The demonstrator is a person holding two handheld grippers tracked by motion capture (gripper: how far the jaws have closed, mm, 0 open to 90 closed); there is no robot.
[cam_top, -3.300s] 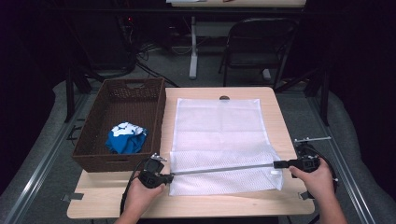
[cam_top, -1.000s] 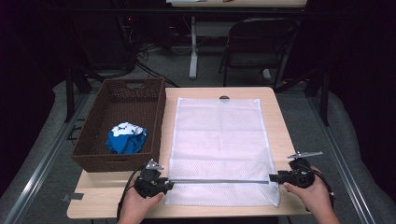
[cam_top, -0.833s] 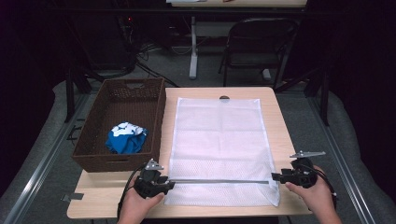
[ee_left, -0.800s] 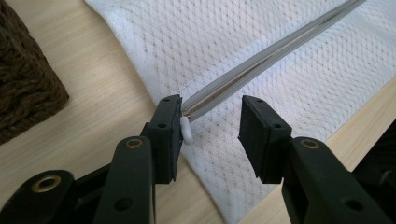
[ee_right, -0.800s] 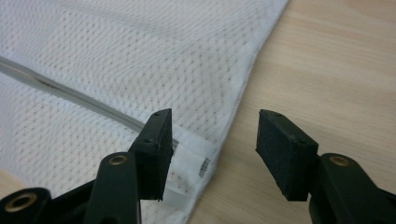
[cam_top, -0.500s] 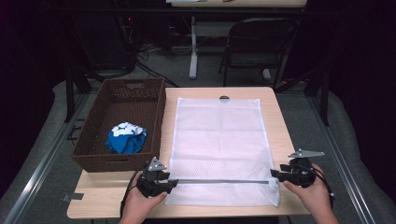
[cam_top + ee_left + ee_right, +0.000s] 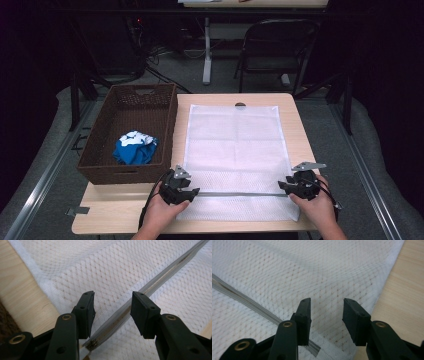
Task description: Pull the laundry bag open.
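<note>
At the near edge of the light wooden table (image 7: 125,220), the person's hands are working on the white mesh zip-up laundry bag (image 7: 235,150), which is lying flat across the middle and right of the tabletop with its grey zipper (image 7: 240,194) running left to right close to the near hem. The left gripper (image 7: 186,192) is sitting at the zipper's left end; in the left gripper view its jaws are standing apart over the mesh, the zipper (image 7: 155,285) passing between them and the small metal zipper pull (image 7: 93,343) lying just under the jaws, untouched. The right gripper (image 7: 286,186) is resting at the zipper's right end near the bag's right hem; its jaws have just been closing and are half open, with only mesh (image 7: 327,312) in the gap and no pinch made, the zipper end (image 7: 313,348) lying just beside the left jaw. By my reading, the step in hand is getting a purchase on both ends of the zipper so the bag can be opened. The next move probably calls for the left gripper to settle lower and pinch the pull, while the right one clamps the fabric at the far end to hold the tape taut. Farther off on the left, the dark brown woven basket (image 7: 100,170) is standing just beside the bag, holding a crumpled blue and white cloth (image 7: 134,148). Beyond the table a dark folding chair (image 7: 275,50) is standing.
</note>
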